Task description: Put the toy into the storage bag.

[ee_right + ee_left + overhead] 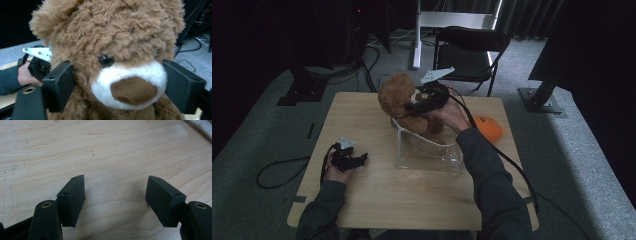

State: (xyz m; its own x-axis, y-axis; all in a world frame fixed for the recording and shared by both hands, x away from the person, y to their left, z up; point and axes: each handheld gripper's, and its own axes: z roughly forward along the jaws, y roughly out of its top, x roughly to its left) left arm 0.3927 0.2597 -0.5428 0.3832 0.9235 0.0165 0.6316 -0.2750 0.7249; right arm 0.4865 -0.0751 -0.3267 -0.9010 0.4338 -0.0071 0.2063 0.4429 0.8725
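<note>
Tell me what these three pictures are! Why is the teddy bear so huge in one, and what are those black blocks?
A person sits at a wooden table holding a squeezing tool in each hand. One camera looks down from above. The other two ride on the tools, so the black blocks are each tool's own jaws. The right gripper has its jaws on both sides of the teddy bear by the head, so its camera sees the bear very close. The bear sits in a clear plastic bag. The left gripper rests open over bare wood. An orange thing lies at the table's right edge.
</note>
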